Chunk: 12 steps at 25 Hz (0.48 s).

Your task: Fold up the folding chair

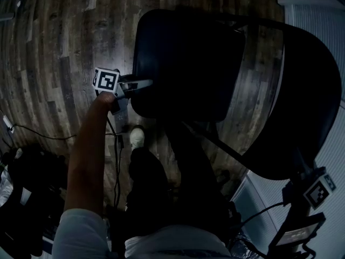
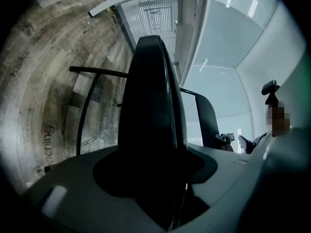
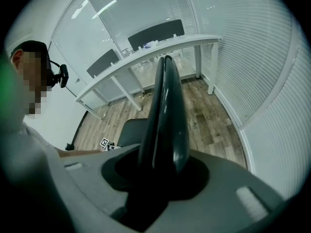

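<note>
Stiff and, I judge, fairly heavy, the folding chair (image 1: 302, 123) fills the head view's centre and right on the wooden floor (image 1: 59, 53), left tool (image 1: 138, 84) pinching the seat (image 1: 186, 63) rim, right tool (image 3: 163, 178) the backrest (image 3: 165, 110) edge.

A wood-plank floor (image 1: 59, 47) of mixed grey and brown boards fills most of the head view. The folding chair (image 1: 188, 63) stands on it in the upper middle and right of the frame. Just below the seat, near the centre, a pale shoe (image 1: 137, 138) is planted on the planks. A thin black cable (image 1: 38, 134) trails in from the left edge. A heap of dark gear (image 1: 24, 198) sits in the lower left corner. In the right gripper view a long white table (image 3: 160, 50) stands on the same boards, upper middle.
</note>
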Each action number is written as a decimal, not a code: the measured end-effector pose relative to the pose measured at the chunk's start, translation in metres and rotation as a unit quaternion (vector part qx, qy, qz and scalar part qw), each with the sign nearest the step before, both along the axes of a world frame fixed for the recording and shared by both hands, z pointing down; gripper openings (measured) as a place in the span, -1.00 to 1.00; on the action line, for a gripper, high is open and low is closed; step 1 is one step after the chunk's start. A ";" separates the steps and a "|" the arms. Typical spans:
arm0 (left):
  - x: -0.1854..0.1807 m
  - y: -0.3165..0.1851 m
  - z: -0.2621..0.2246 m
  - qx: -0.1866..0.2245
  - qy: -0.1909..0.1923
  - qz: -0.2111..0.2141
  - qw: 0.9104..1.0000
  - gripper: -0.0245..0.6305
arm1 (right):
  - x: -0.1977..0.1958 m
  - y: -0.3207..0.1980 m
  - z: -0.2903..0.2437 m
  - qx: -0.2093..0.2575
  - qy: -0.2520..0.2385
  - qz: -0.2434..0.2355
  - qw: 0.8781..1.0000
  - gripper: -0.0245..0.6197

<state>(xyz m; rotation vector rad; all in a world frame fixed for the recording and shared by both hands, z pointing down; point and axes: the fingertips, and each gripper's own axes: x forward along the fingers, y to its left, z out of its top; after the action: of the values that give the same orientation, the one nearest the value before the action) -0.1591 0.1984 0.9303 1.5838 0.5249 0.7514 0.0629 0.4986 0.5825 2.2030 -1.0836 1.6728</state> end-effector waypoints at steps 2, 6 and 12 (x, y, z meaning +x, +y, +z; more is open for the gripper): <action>-0.002 0.003 0.002 -0.005 -0.002 -0.004 1.000 -0.15 | -0.002 0.002 0.004 0.007 -0.002 -0.014 1.000 -0.52; -0.002 0.002 0.004 -0.001 -0.005 -0.003 1.000 -0.16 | -0.005 0.005 0.007 0.016 -0.006 -0.007 1.000 -0.56; -0.001 0.009 -0.002 0.008 -0.013 -0.007 1.000 -0.16 | -0.010 -0.002 0.000 0.055 -0.025 -0.005 0.998 -0.67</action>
<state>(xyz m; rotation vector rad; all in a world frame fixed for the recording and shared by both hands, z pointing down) -0.1605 0.2075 0.9279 1.5894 0.4893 0.7660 0.0531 0.4963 0.5828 2.2275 -1.2240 1.7119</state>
